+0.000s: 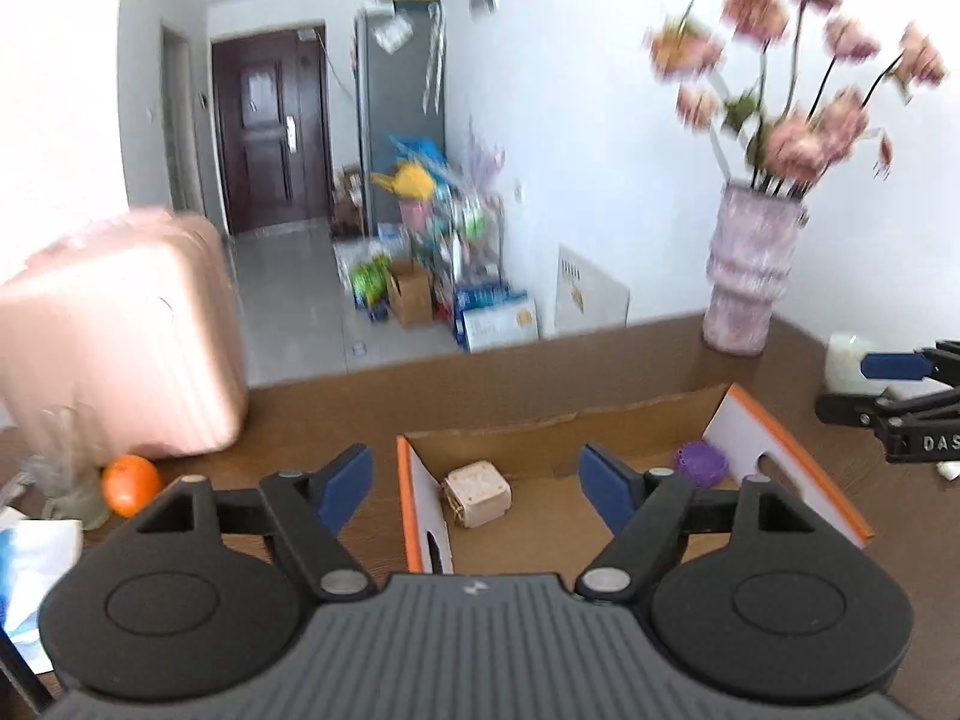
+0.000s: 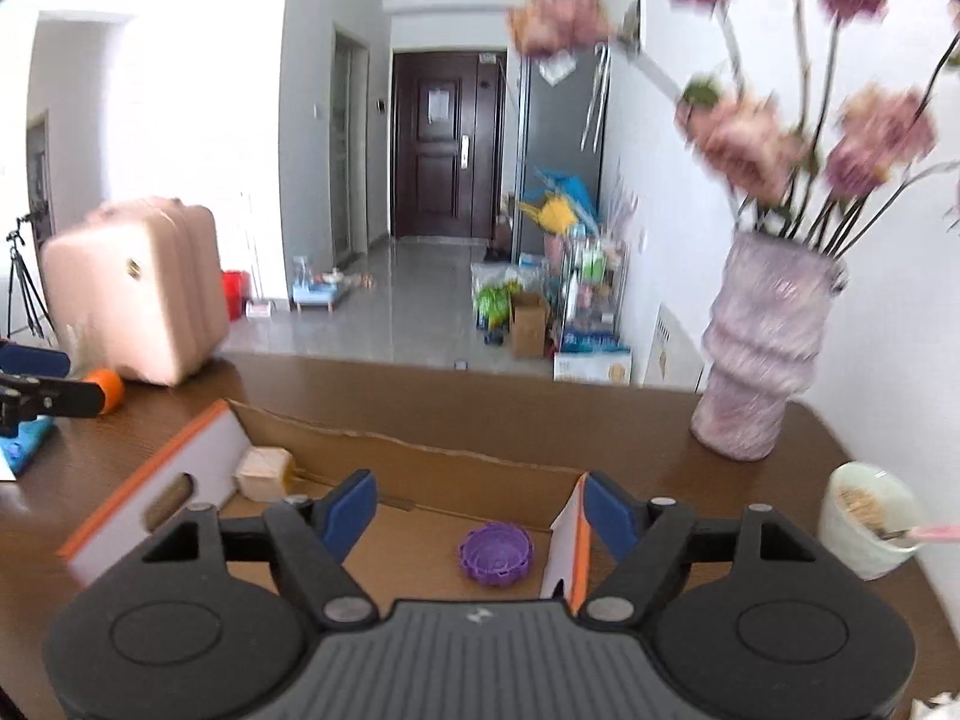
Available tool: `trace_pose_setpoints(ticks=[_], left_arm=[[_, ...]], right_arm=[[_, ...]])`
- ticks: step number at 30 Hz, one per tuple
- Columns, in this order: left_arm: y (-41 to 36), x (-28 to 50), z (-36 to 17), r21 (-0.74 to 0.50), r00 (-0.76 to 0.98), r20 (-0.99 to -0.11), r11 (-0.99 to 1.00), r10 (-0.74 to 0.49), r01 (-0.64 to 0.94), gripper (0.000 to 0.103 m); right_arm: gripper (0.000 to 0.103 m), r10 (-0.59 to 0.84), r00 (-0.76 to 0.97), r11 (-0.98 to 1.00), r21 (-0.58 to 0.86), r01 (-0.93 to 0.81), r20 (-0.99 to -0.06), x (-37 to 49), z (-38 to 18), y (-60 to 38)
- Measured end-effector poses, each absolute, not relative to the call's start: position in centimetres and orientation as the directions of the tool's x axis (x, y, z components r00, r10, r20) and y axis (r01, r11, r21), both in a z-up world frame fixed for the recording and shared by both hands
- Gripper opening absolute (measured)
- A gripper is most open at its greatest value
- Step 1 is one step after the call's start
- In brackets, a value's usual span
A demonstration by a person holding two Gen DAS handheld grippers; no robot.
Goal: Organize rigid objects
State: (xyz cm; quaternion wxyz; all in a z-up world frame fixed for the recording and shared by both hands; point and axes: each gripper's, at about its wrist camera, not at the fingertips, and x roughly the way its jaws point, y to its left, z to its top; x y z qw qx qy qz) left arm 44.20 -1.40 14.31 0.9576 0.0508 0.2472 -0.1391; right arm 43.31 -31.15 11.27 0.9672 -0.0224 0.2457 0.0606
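You are holding the left hand-held gripper (image 1: 477, 489) spread wide with nothing between its fingers, hovering over the cardboard box (image 1: 786, 450) on the tabletop (image 1: 336, 408). You are keeping the right hand-held gripper (image 2: 480, 513) equally spread and empty above the same box. Inside are lying 2 things, well apart: a beige cube (image 1: 477, 492) near the left wall and a purple flower-shaped piece (image 2: 496, 552) near the right wall. An orange (image 1: 129, 483) is sitting outside, beside a pink suitcase (image 1: 120, 348).

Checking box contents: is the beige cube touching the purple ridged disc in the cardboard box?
Apart. Right wrist view shows the beige cube at the cardboard box's left wall, the purple ridged disc near the right, bare floor between.
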Motion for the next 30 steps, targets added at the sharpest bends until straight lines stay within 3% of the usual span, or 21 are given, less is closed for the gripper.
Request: trace_pose_setpoints(ticks=[4,11,18,23,30], left_arm=[[0.0,38.1,15.9,0.040,0.905,-0.363,0.967,-0.222,0.253,0.098],[0.9,28.9,16.3,0.054,0.941,-0.276,0.974,-0.197,0.220,0.101],[1.6,21.9,15.8,0.062,0.948,-0.257,0.976,-0.186,0.209,0.103],[2.3,15.2,12.2,0.090,0.972,-0.174,0.980,-0.159,0.177,0.103],[5.0,7.1,5.7,-0.033,0.949,-0.239,0.979,-0.204,0.203,0.103]], right_arm=[[0.081,0.122,0.906,0.990,-0.010,-0.138,-0.404,37.1,13.3,-31.1],[0.087,0.156,0.939,0.986,-0.011,-0.168,-0.306,27.5,14.2,-30.3],[0.088,0.179,0.951,0.983,0.007,-0.183,-0.253,20.5,13.9,-29.5],[0.089,0.201,0.946,0.980,0.045,-0.196,-0.255,14.5,11.2,-29.3],[0.089,0.171,0.941,0.985,0.034,-0.169,-0.293,6.5,5.9,-27.8]])
